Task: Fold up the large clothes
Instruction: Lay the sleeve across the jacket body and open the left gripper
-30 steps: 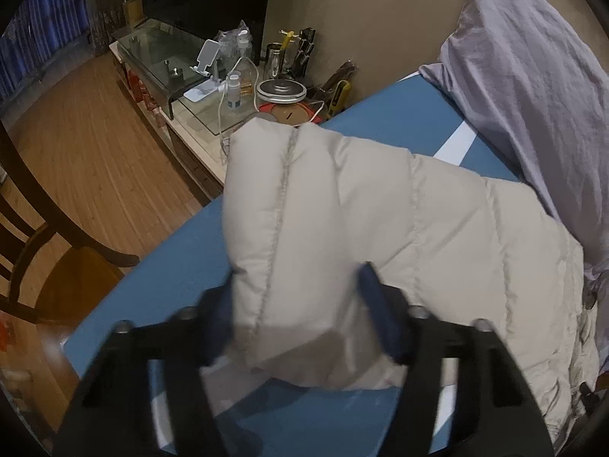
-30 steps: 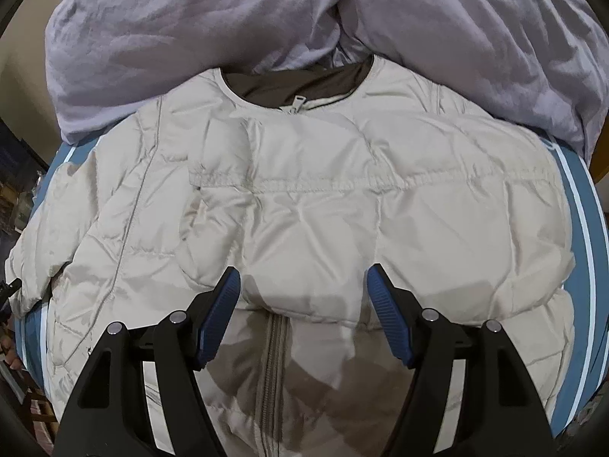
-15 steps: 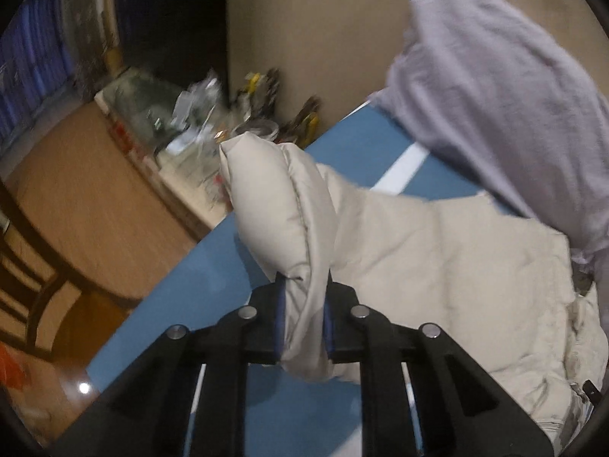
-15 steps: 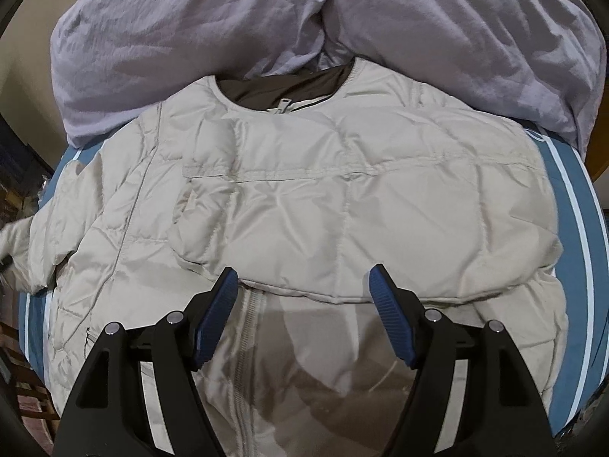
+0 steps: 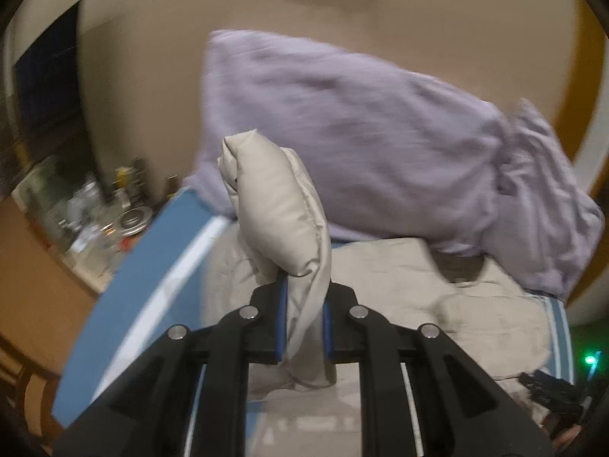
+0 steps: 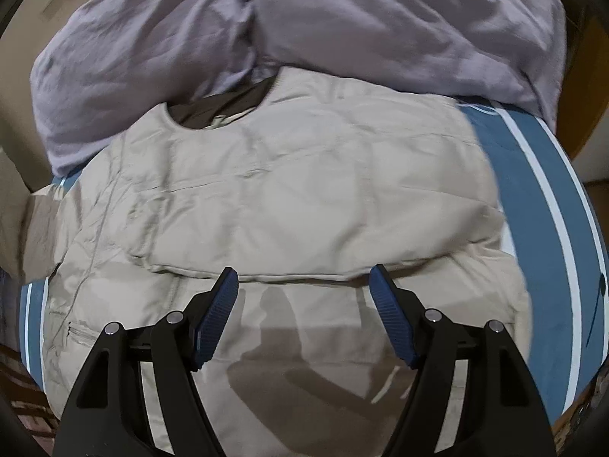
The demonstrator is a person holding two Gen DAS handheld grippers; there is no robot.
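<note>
A beige puffer jacket lies front up on a blue bed sheet, its brown-lined collar toward the pillows. One sleeve is folded across the chest, its edge just beyond my right gripper, which hovers open over the jacket with nothing between its fingers. My left gripper is shut on the other sleeve near its cuff, and the padded sleeve stands lifted above the bed. The jacket's body spreads out behind the raised sleeve.
Lilac pillows are heaped at the head of the bed against a beige wall. A cluttered glass side table and wooden floor lie left of the bed. The blue sheet has white stripes along its right edge.
My left gripper shut on the sleeve end, then lifted it and swung it toward the pillows while rolling. My right gripper stayed open and slid to the right over the jacket.
</note>
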